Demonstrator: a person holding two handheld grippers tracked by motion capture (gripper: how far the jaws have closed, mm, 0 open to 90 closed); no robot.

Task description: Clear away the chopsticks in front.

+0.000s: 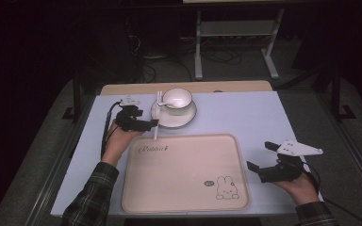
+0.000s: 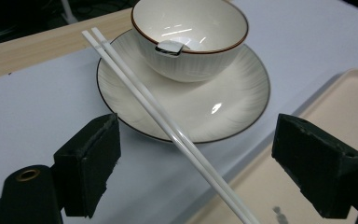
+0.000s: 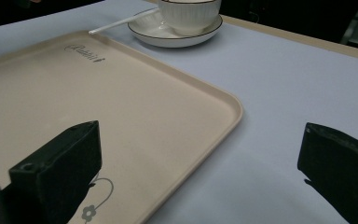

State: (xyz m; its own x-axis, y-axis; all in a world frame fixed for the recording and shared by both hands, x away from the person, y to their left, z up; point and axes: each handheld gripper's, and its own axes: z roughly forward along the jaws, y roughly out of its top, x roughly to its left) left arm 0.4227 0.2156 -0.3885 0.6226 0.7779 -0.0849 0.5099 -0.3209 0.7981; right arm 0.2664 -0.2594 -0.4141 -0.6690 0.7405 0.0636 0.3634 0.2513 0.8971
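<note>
While the pair of white chopsticks point(image 2: 168, 126) lies propped on the saucer point(image 2: 242, 88) rim, at the saucer's nine o'clock in the high view, we bring our left gripper point(image 1: 147, 123) astride it. We judge this the reach-to-grasp step: next we must close squarely on both sticks. Its jaws stand wide, touching nothing. Our right gripper point(image 1: 260, 160), at the tray's point(image 1: 184, 197) three o'clock, gapes empty. The bowl point(image 2: 189, 39) sits on the saucer.
</note>
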